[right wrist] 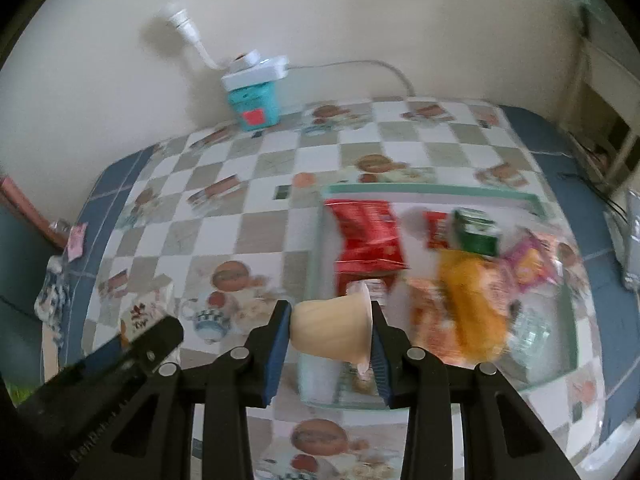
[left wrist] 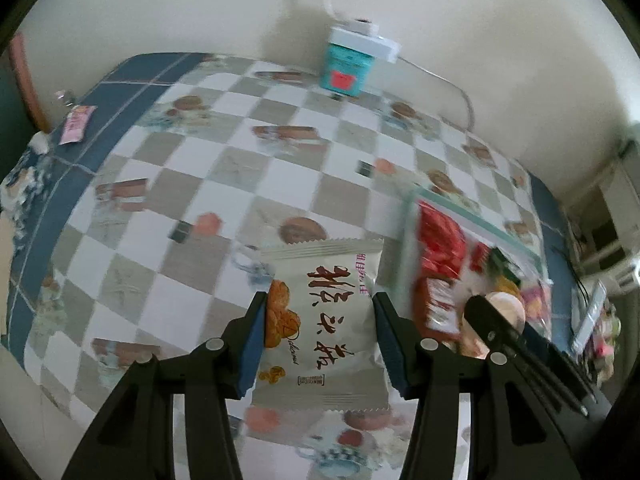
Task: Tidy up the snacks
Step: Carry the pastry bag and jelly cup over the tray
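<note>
Left gripper [left wrist: 320, 316] pinching snack packet [left wrist: 322, 320] above surface [left wrist: 200, 184]; right gripper [right wrist: 330, 330] clamping pudding cup [right wrist: 334, 330] over tray [right wrist: 432, 192]. Risk: sideways cup slipping out, missing tray.

Two grippers work here, each clamped on one snack: the left gripper [left wrist: 320, 344] holds one white pastry packet [left wrist: 322, 324] between its jaws, the right gripper [right wrist: 330, 340] one beige pudding cup [right wrist: 332, 330]. Beyond the right jaws sits one clear tray [right wrist: 432, 191]; inside, two red packets [right wrist: 366, 236], one green carton [right wrist: 478, 232], one orange bag [right wrist: 474, 300].
</note>
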